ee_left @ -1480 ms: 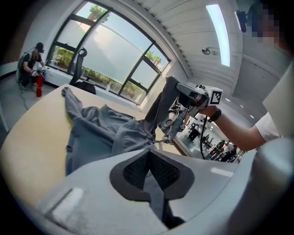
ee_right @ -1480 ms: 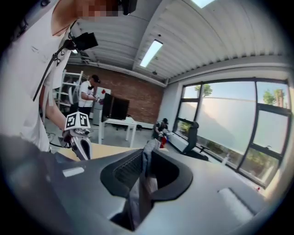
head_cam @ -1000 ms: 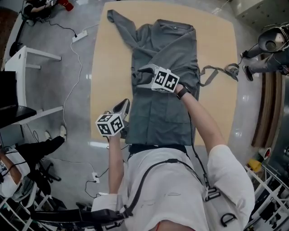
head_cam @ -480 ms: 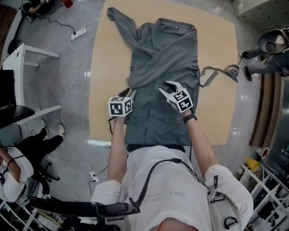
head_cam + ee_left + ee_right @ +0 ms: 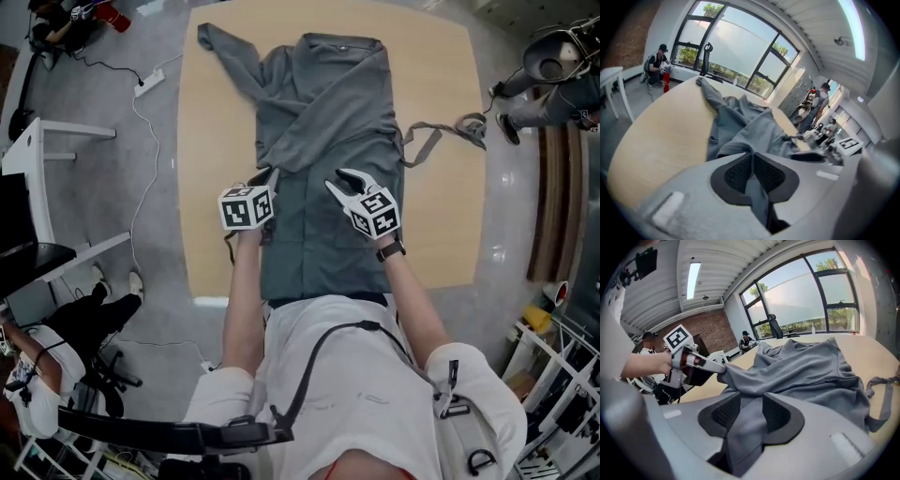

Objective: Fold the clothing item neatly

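Two closing hand-held grippers [image 5: 266, 178] [image 5: 335, 180], garment [image 5: 323, 103] between jaws

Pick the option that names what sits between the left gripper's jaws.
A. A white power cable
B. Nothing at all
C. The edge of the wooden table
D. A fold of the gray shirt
D: in the left gripper view, the closing jaws of the left gripper have a fold of the gray shirt pinched between their pads.
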